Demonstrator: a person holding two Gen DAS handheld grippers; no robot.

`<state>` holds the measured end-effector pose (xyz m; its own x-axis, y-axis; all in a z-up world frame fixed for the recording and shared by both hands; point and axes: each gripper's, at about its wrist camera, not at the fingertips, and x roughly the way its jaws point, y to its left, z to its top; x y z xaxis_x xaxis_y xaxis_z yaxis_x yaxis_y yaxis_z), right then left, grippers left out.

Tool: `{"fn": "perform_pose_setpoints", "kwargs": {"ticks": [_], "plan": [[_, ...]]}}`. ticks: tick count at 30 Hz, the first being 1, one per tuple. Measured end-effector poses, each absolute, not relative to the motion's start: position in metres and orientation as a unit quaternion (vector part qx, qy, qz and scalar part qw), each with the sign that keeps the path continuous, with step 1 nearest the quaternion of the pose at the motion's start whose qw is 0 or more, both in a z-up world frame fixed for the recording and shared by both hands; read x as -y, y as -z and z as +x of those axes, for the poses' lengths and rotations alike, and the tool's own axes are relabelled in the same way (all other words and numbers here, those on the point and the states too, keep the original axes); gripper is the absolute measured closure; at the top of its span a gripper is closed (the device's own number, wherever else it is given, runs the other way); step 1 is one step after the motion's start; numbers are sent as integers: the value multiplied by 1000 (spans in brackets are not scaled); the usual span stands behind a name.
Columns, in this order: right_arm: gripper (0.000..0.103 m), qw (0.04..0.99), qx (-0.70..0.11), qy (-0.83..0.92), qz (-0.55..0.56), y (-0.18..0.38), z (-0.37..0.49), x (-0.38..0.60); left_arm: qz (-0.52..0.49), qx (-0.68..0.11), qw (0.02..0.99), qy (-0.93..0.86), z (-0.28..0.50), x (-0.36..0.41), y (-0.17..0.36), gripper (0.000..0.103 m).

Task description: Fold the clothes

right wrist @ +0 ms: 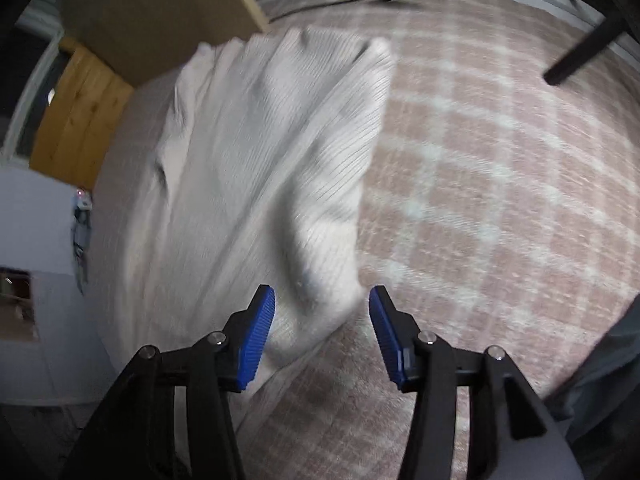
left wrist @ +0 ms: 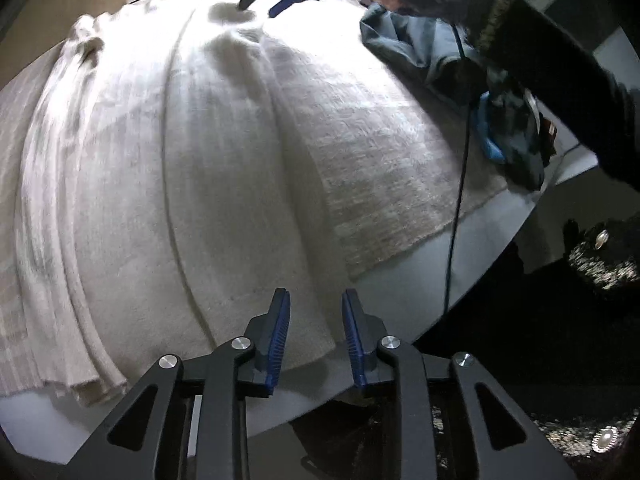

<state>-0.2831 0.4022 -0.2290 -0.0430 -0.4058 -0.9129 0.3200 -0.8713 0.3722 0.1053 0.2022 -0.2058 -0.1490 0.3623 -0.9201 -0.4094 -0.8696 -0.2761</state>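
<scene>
Left hand-held gripper [left wrist: 316,312]: jaws parted by a narrow gap, nothing between the blue pads; it sits over the near edge of the garment and the pale surface below.
Right hand-held gripper [right wrist: 322,308]: jaws spread wide, blue pads apart and holding nothing; a raised fold of the garment lies in the space between them, contact not discernible because of blur.
White ribbed garment [left wrist: 224,168]: spread in long folds across the checked cloth, with stacked layered edges along its left side in the left wrist view; in the right wrist view [right wrist: 260,152] it runs away from the gripper, its far end bunched.
Checked cloth [right wrist: 500,184]: pinkish-beige with pale crossing lines, lying under the garment and bare to its right.
Grey-blue clothing [left wrist: 412,44]: heaped at the far right of the cloth, apart from the white garment.
Dark sleeve [left wrist: 560,92]: a person's arm crossing the upper right of the left wrist view.
Black cable [left wrist: 460,184]: hanging down past the cloth's right edge.
Wooden panel [right wrist: 76,116]: beyond the cloth at upper left.
</scene>
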Motion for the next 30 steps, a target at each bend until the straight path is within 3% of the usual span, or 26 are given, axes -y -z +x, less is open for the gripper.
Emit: {"fn": "perform_pose_setpoints", "kwargs": {"ticks": [2,3,6,7,10,13,15,16,17,18,24,27,28,30], "plan": [[65,255,4,721,644,237,-276,-390,-614,-39,251,-748,105,-207,219,78],[85,252,-18,724,642,240,-272,-386,-616,-42,252,-745,106,-209,223,78],[85,247,-10,733,634,237,-267,-392,-608,-38,245,-754,108,-210,219,83],[85,246,1,734,633,236,-266,-396,-606,-37,243,-757,109,-211,218,90],[83,248,17,729,638,238,-259,-398,-598,-33,236,-765,111,-212,215,89],[80,246,23,725,643,242,-250,-394,-591,-30,228,-773,112,-213,211,70],[78,247,22,723,645,237,-238,-404,-593,-50,225,-772,110,-220,220,70],[78,250,22,722,645,231,-227,-416,-592,-57,224,-772,109,-220,223,75],[78,250,21,721,646,236,-228,-409,-584,-58,224,-778,110,-218,221,91],[78,251,21,721,646,241,-230,-402,-590,-46,219,-776,107,-213,221,98],[80,250,47,723,642,244,-223,-402,-574,7,237,-783,114,-201,197,100],[79,255,55,719,644,244,-215,-402,-572,2,229,-787,123,-201,194,87],[72,256,50,718,645,243,-210,-402,-573,3,222,-789,126,-199,193,78],[55,259,39,719,644,239,-209,-402,-573,6,208,-793,131,-195,190,72]]}}
